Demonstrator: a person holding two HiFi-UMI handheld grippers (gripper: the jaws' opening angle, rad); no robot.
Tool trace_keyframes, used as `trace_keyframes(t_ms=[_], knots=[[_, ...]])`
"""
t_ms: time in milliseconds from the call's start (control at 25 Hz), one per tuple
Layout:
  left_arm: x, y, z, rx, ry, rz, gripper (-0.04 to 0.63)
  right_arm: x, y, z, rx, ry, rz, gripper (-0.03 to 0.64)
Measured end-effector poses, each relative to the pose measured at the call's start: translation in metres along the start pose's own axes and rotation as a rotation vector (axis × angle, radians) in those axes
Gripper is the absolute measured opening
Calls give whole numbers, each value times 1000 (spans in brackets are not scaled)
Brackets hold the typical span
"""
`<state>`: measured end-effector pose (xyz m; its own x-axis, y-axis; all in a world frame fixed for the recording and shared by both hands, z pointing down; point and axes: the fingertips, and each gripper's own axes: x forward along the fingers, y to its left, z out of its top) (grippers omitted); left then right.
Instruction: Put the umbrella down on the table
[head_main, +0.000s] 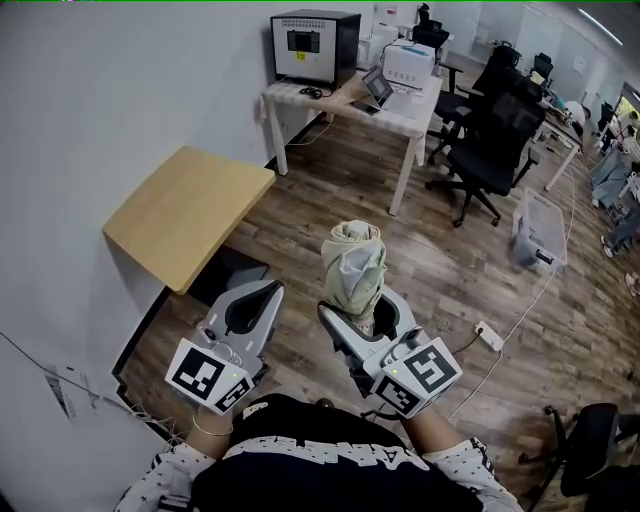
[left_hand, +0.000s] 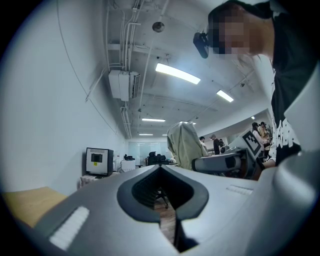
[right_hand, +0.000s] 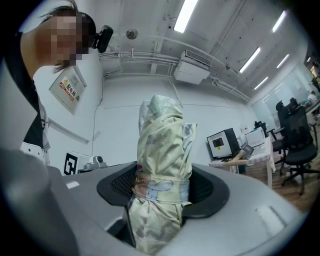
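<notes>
Umbrella (head_main: 354, 262), folded and bound with its strap, is held upright between the jaws of the right gripper (head_main: 366, 312). These jaws are spread wide and pressed against the bundled pale green fabric on both sides, and the wrapped top stands above them. The bundle is carried in the air over the wooden floor (head_main: 450, 270), off the right edge of the light wooden surface (head_main: 190, 210), and is not touching it. The left gripper (head_main: 272, 290) is held just beside the right one, on the side nearer the surface, with its jaws brought together and nothing between them. The surface is set against the white wall (head_main: 120, 90). Farther along the same wall a white desk (head_main: 400, 115) is seen, on which a black box (head_main: 314, 46), a printer (head_main: 408, 62) and a laptop (head_main: 375, 88) are placed. Black office chairs (head_main: 495, 140) and a clear plastic bin (head_main: 540, 230) are seen to its right.
</notes>
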<state>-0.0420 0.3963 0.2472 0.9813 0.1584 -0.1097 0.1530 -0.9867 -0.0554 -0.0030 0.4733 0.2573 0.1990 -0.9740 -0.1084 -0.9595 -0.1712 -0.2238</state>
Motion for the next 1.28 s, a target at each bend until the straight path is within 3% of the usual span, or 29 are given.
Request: trace_keyframes(t_ms=[400,1280], knots=[[-2,18,2,-3,-9,43,-6,19,1,0,-12,17,34,296],[-2,27,-4,7,-9,55,-6,30,-6,-4,-22,19,39,297]])
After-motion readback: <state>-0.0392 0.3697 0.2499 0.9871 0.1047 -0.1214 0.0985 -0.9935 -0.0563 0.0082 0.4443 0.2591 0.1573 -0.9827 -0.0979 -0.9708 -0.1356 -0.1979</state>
